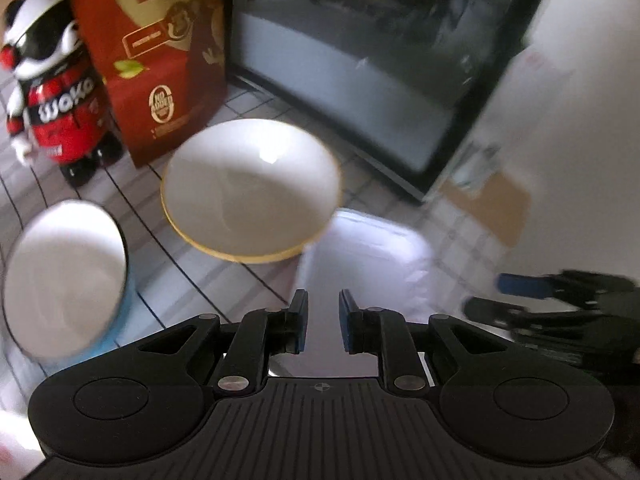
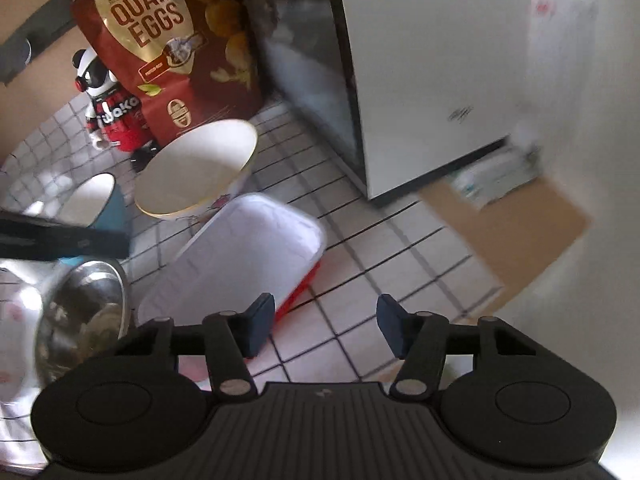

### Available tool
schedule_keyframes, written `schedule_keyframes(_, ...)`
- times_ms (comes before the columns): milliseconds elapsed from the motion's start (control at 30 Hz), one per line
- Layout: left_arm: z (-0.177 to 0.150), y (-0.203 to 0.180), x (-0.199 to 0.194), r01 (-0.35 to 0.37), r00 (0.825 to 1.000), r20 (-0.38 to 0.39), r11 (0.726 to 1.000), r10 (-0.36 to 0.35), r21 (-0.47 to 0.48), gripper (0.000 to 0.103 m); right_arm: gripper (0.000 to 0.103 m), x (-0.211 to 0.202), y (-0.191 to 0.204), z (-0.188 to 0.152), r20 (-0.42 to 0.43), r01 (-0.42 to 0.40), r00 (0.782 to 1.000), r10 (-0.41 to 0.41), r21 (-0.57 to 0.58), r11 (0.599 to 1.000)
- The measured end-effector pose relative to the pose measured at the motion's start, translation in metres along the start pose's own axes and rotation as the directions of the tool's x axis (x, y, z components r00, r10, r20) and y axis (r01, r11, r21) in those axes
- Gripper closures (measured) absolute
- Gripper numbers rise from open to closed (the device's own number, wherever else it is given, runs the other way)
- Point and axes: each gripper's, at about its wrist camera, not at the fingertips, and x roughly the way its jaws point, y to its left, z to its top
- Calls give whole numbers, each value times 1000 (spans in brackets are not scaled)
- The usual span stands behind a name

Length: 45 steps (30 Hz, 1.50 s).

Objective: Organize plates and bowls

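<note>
Left wrist view first: the left gripper (image 1: pixel 323 320) is sitting nearly together with just a slim gap, nothing pinched between the pads; it's hanging over a white tray (image 1: pixel 360 248); the right gripper (image 2: pixel 326 326) is sitting part-way apart, also empty, with the tray's red-sided corner just by its left pad.

What could go wrong, my guess: everything's blurry, so both hands are probably moving quick, and a fast swing could be clipping the steel bowl (image 2: pixel 80 312) right beside the right gripper or knocking the tray's rim; jaws this narrow on the left would be bumping a bowl rim rather than straddling it; the cream bowl (image 1: pixel 250 188) is looking tilted, maybe leaning on something, so a nudge could be tipping it.

Containers, going outward: tray is empty; steel bowl is showing only reflections; blue cup (image 1: pixel 66 276) is showing a white inside, nothing in it; cream bowl is empty too, sitting past the tray; behind it the egg bag (image 1: pixel 152 60) and a panda figure (image 1: pixel 52 92) are standing against the wall.
</note>
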Motion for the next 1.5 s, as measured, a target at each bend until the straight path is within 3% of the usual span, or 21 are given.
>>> schedule_keyframes(100, 6, 4, 21, -64, 997, -51, 998, 64, 4, 82, 47, 22, -4, 7, -58, -114, 992, 116, 50, 992)
schedule_keyframes(167, 7, 10, 32, -66, 994, -91, 998, 65, -7, 82, 51, 39, -3, 11, -106, -168, 978, 177, 88, 982)
schedule_keyframes(333, 6, 30, 55, 12, 987, -154, 988, -36, -154, 82, 59, 66, -2, 16, -143, -201, 964, 224, 162, 966)
schedule_keyframes(467, 8, 28, 64, 36, 985, -159, 978, -69, -205, 77, 60, 82, -19, 27, -182, -267, 930, 320, 268, 926)
schedule_keyframes(567, 10, 19, 68, 114, 978, -139, 957, -155, -266, 76, 59, 81, -35, 37, -167, -241, 942, 291, 267, 933)
schedule_keyframes(700, 8, 9, 77, 146, 971, -134, 932, -200, -331, 75, 59, 86, -48, 55, -162, -191, 961, 225, 203, 960)
schedule_keyframes(867, -2, 11, 63, 231, 944, -124, 882, -305, -411, 74, 59, 90, -45, 65, -150, -138, 977, 150, 85, 987)
schedule_keyframes(967, -10, 18, 35, 266, 942, -78, 868, -326, -418, 74, 56, 70, -28, 62, -50, -58, 997, 54, -78, 995)
schedule_keyframes(1033, -14, 26, 8, 285, 947, -13, 858, -322, -428, 74, 55, 50, -14, 58, 26, -36, 999, 41, -179, 983)
schedule_keyframes(1133, -25, 38, -35, 288, 957, 118, 840, -264, -459, 74, 51, 30, 10, 61, 68, -121, 987, 142, -249, 961)
schedule_keyframes(1267, -52, 70, -91, 162, 970, 241, 831, -36, -532, 74, 41, 33, 53, 68, 11, -314, 943, 332, -294, 903)
schedule_keyframes(1333, -74, 89, -113, 66, 967, 236, 798, 97, -600, 74, 40, 49, 79, 67, -64, -400, 914, 400, -299, 866)
schedule_keyframes(1400, -102, 103, -127, -43, 962, 176, 754, 208, -656, 75, 40, 66, 105, 61, -137, -468, 884, 448, -303, 830)
schedule_keyframes(1500, -146, 113, -134, -147, 950, 84, 667, 301, -730, 75, 40, 93, 135, 50, -231, -539, 841, 489, -295, 789)
